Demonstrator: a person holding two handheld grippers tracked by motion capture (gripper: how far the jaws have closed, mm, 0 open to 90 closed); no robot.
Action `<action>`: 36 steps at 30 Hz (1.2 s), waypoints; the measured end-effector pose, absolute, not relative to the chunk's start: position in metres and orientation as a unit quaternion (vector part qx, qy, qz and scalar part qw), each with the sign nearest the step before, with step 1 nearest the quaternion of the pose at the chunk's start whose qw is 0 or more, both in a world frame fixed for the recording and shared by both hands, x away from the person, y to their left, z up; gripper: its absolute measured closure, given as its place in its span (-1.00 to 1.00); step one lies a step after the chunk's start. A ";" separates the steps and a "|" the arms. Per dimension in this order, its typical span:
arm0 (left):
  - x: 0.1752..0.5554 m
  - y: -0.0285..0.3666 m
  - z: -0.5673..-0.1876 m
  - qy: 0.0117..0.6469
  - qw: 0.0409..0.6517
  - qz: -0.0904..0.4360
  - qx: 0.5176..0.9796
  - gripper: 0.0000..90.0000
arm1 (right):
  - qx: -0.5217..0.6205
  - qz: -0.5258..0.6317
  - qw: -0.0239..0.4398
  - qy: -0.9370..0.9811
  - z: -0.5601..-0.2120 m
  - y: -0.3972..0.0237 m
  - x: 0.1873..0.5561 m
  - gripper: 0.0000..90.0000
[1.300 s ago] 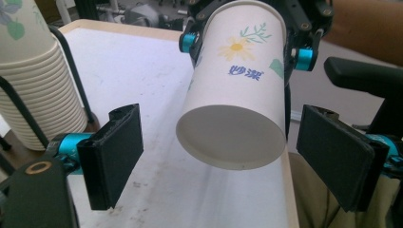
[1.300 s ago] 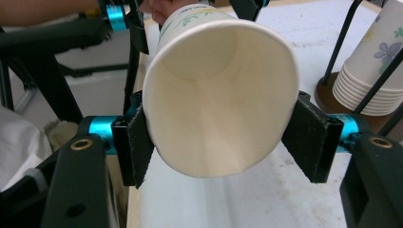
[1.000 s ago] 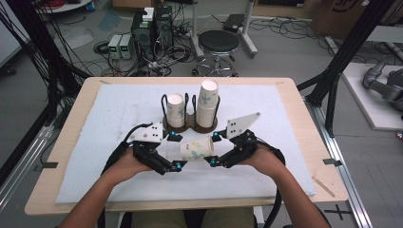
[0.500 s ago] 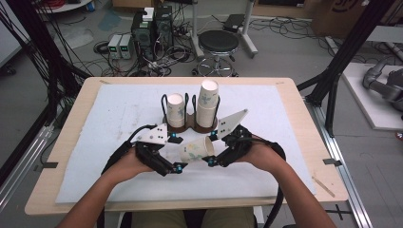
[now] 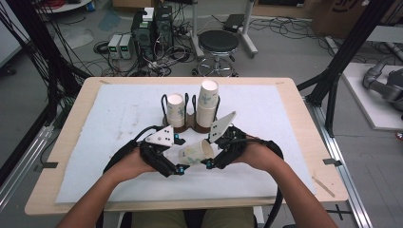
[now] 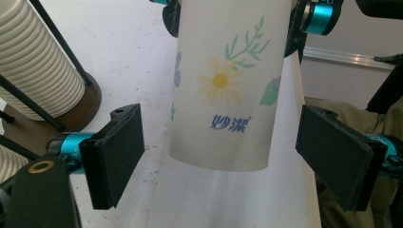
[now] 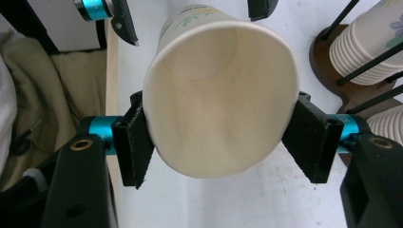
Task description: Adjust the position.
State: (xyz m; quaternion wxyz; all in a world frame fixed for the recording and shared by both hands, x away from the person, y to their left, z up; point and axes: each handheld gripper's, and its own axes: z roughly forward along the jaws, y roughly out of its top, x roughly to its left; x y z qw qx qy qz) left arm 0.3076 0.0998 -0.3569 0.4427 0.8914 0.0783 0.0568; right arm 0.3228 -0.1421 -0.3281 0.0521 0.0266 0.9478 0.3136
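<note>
Paper cup [image 5: 196, 153] lies on its side in the air just above the white mat [image 5: 119, 114], near front-centre of the tabletop [image 5: 66, 123], between both grippers. Right gripper [image 5: 215, 156] is clamped on the cup at its rim end: in right gripper view both black pads press the cup [image 7: 221, 95] walls, open mouth facing the camera, rim squeezed slightly oval. Left gripper [image 5: 177, 159] is released: in left gripper view its jaws stand wide apart w/ the cup [image 6: 228, 80] base end between them, clear gap each side, no contact. Cup is white w/ yellow daisy, green sprig & blue print. Behind the grippers, mid-tabletop, a dark wooden rack [image 5: 190, 121] w/ black wire posts holds two stacks of upside-down cups: shorter stack [image 5: 175, 109] at left, taller stack [image 5: 208, 103] at right. Grey three-cornered plates sit atop each gripper; cables trail back toward the person. Both forearms enter from bottom edge. Floor beyond: round stool [image 5: 218, 45], electronics boxes [image 5: 152, 28], cable tangle
</note>
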 end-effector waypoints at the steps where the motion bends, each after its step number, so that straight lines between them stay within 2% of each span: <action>1: 0.307 0.099 -0.357 0.079 0.441 0.055 0.893 -0.63 | 0.024 0.310 0.053 0.949 -0.328 -0.141 0.323 -0.27; 36: 0.312 0.079 -0.366 0.063 0.383 0.038 0.921 -0.51 | -0.007 0.220 0.061 0.974 -0.327 -0.113 0.318 -0.27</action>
